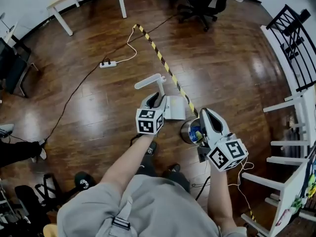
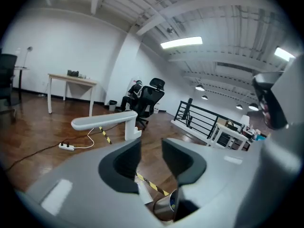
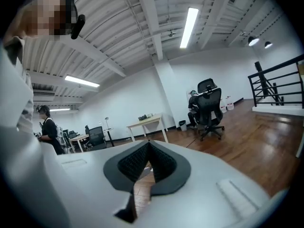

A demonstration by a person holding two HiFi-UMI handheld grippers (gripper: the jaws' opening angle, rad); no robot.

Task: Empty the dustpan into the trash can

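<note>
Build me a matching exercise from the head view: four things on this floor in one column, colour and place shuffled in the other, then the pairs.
Things:
1. dustpan
2. trash can
3. power strip
4. office chair

Descriptions:
A. black, at the top edge of the view
B. white, long handle, just ahead of the left gripper
C. shiny metal, beside the right gripper
D. white, on a cable, left of the striped tape

Pairs: 1-B, 2-C, 3-D, 4-A.
</note>
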